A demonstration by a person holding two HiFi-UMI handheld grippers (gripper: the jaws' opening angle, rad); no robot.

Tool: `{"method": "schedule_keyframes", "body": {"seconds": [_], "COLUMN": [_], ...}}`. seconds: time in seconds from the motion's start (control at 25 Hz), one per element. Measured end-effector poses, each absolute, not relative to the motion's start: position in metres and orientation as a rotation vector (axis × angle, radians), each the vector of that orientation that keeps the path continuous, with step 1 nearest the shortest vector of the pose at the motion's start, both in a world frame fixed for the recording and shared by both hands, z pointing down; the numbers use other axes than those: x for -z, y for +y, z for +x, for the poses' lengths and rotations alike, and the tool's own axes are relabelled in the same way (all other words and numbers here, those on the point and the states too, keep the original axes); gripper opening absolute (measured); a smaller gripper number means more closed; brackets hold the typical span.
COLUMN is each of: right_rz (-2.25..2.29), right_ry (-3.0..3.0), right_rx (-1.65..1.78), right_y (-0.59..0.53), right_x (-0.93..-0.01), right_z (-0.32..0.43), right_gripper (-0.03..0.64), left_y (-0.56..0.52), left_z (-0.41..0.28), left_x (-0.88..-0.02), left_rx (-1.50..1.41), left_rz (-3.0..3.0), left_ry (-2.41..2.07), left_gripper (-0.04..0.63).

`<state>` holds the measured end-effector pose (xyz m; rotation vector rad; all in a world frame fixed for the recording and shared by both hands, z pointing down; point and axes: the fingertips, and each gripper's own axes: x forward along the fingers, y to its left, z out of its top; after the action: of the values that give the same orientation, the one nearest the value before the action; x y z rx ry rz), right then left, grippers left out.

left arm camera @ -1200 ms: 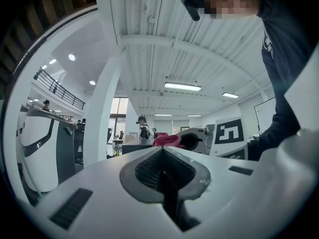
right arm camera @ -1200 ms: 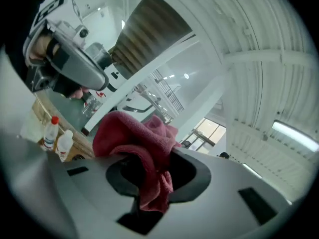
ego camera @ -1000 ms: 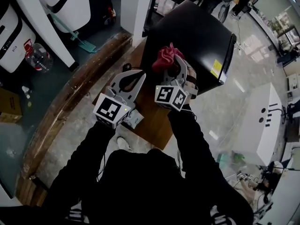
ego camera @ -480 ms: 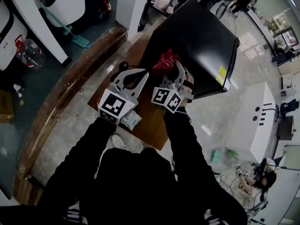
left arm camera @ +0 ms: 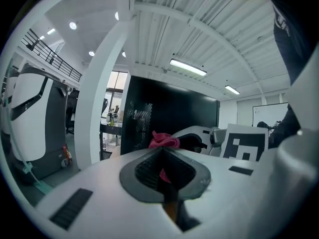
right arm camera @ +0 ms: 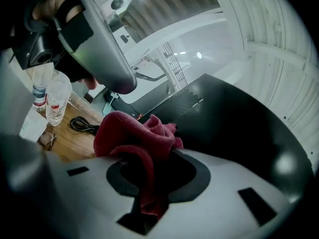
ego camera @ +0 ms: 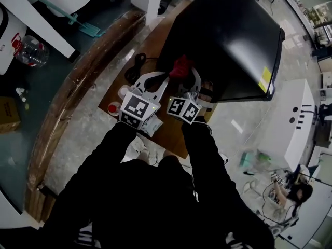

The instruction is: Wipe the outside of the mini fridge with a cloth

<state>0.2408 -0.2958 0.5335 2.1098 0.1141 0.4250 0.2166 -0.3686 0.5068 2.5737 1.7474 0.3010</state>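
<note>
The black mini fridge [ego camera: 233,40] stands on a wooden board, glossy on top, also filling the right gripper view [right arm camera: 239,123] and standing behind the jaws in the left gripper view [left arm camera: 164,113]. A red cloth [ego camera: 180,66] is bunched against the fridge's near side. My right gripper [ego camera: 188,78] is shut on the red cloth [right arm camera: 134,138], which hangs down between its jaws. My left gripper [ego camera: 151,81] sits just left of it, shut with nothing held; the cloth [left arm camera: 163,140] shows beyond its tips.
A black cable [ego camera: 136,64] and small bottles [ego camera: 116,104] lie on the wooden board [ego camera: 171,134]. A curved wooden kerb [ego camera: 72,97] runs on the left, with a water jug [ego camera: 27,50] beyond. A white cabinet [ego camera: 295,118] stands right of the fridge.
The head view has moved closer over the fridge, which now fills more of the frame. Both grippers stay together at the fridge's near side, the right still holding the cloth.
</note>
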Motion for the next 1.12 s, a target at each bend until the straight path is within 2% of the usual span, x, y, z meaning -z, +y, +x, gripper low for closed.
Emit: {"method": "schedule_keyframes", "body": {"seconds": [0.64,0.96,1.12], "right_rz": [2.153,2.155,2.215], "right_ry": [-0.065,-0.146,-0.206], "right_rx": [-0.679,-0.822,-0.901], "right_y": [-0.295,-0.292,-0.296], "right_x": [-0.711,-0.783,-0.791], "right_z": [0.248,0.247,0.247], "right_gripper": [0.091,0.091,0.097], "left_y": [-0.344,-0.349,-0.354], "left_z": [0.224,0.212,0.211], "left_x": [-0.639,-0.656,-0.650], "left_rx": [-0.731,-0.751,-0.731], "left_rz": [2.538,2.544,2.558], "left_ry": [1.696,1.683,1.663], "left_gripper": [0.005,0.005,0.005]}}
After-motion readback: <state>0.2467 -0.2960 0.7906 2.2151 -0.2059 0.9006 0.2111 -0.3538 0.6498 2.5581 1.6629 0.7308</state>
